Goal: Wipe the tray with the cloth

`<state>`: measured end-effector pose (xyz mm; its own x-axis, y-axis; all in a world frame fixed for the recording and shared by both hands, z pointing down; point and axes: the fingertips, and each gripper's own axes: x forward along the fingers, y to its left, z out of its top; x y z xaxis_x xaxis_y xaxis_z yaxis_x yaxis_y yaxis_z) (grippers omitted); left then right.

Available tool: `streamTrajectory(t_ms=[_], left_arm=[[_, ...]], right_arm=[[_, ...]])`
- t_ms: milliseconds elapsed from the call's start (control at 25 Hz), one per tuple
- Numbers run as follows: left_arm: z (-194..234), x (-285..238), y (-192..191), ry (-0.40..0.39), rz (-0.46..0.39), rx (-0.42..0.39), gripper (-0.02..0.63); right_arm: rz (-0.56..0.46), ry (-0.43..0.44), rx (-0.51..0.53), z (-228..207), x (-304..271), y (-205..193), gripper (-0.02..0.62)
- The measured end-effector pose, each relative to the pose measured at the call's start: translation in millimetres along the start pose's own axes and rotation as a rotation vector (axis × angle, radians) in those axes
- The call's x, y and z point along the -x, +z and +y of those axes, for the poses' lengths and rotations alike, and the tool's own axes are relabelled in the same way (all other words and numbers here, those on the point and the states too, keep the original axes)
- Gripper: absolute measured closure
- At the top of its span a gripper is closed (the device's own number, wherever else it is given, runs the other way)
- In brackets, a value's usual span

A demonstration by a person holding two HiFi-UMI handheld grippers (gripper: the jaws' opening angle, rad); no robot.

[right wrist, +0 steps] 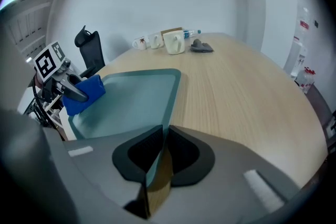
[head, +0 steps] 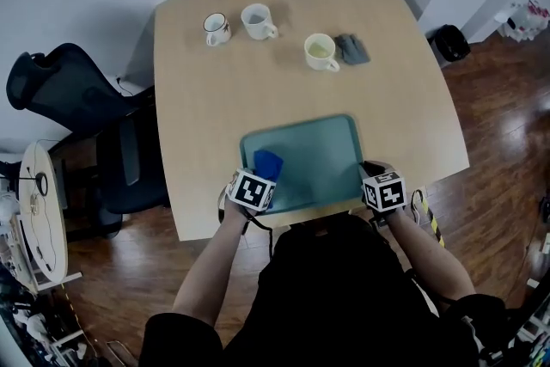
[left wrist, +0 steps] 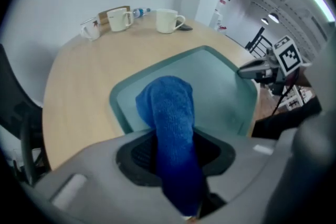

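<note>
Now the left gripper [left wrist: 174, 153] clamps the cloth [left wrist: 167, 105]; the right gripper [right wrist: 160, 157] pinches the rim of the tray [right wrist: 131, 99].

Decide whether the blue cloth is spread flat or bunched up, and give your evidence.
Bunched up: the cloth is a thick roll squeezed between the left gripper's jaws, its end over the tray.

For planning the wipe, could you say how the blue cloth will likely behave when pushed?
The blue cloth bunches past the left gripper, so probably floppy and light. Its nubbly weave suggests it drags rather than slides on the tray.
</note>
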<state>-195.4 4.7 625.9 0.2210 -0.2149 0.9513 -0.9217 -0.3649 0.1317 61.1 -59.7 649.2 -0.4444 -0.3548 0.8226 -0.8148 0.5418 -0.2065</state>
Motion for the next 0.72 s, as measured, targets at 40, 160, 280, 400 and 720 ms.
streamTrajectory(t_ms=[40, 160, 280, 400, 720], left_arm=[[9.2, 3.3, -4.1, 0.023, -0.005, 0.003, 0.456], [12.5, 5.6, -9.2, 0.006, -0.004, 0.051, 0.456], [5.0, 0.9, -6.8, -0.01, 0.017, 0.033, 0.456], [0.5, -5.0, 8.1, 0.018, 0.009, -0.044, 0.456], [-86.6, -34.1, 70.4, -0.105, 0.021, -0.192, 0.456]], right_arm=[[0.003, -0.003, 0.002, 0.3, 0.3, 0.3, 0.557], [0.005, -0.016, 0.007, 0.1, 0.2, 3.5, 0.557], [0.006, -0.022, 0.003, 2.4, -1.3, 5.2, 0.557], [0.001, -0.021, -0.007, 4.2, -0.9, 4.6, 0.557], [-0.03, -0.011, -0.014, 6.0, 0.3, 6.5, 0.558]])
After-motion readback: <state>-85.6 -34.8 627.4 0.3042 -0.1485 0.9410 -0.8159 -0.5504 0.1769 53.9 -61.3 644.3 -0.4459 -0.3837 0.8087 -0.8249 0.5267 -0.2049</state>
